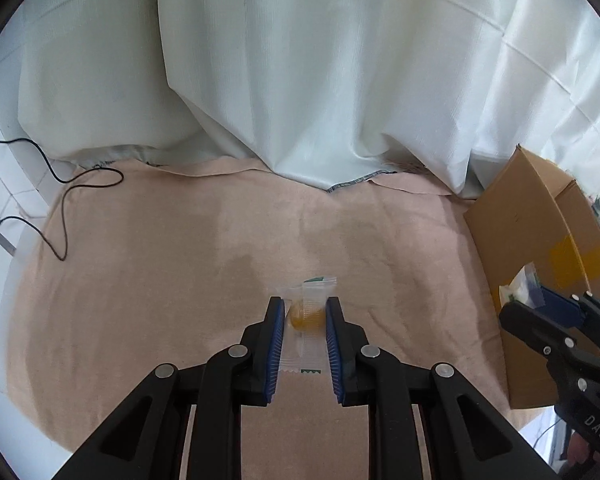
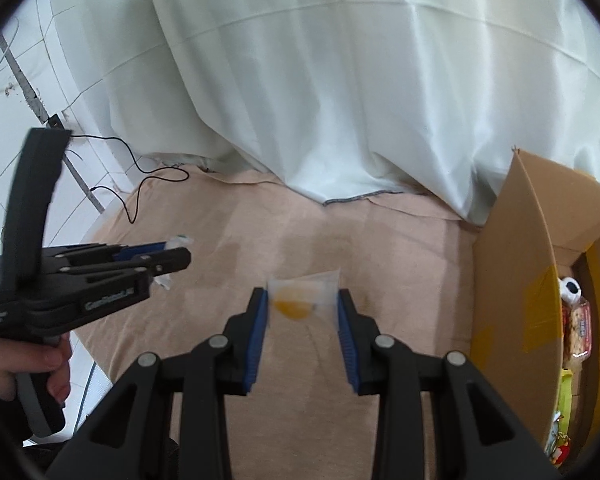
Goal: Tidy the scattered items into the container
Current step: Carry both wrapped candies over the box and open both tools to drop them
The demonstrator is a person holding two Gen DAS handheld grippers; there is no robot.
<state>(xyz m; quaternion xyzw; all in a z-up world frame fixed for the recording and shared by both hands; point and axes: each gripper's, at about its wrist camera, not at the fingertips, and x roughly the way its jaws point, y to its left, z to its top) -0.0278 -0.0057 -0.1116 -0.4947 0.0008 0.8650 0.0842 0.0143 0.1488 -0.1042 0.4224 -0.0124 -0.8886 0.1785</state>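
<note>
The left gripper was clenched on a small clear sachet with an amber, ball-shaped sweet sealed inside, its blue ribbed pads pressing the sachet's sides and the crimped ends sticking out above and below. The right gripper likewise gripped a second clear sachet, a yellow-orange lump showing through the film, the picture blurred there. Both packets were off the cloth, carried in the jaws rather than lying down.

The risk I judged greatest was slip: the film looked slick and thin, the sweets round and hard, so a packet could have squirted out from between the pads or swivelled on the swing toward the box. The right sachet seemed caught near its edges, a shallower hold. A dropped packet would land on the soft, peach-coloured towelling cloth, harmless but needing another pick.

To the right stood the cardboard box, brown, stiff, patched with yellow tape, one flap upright on the near side. In the right wrist view snack packets already lay inside. That tall flap could have snagged a gripper or knocked the packet loose if the approach came in low. Behind hung a white, glossy, creased curtain; a black cable trailed at the left.
</note>
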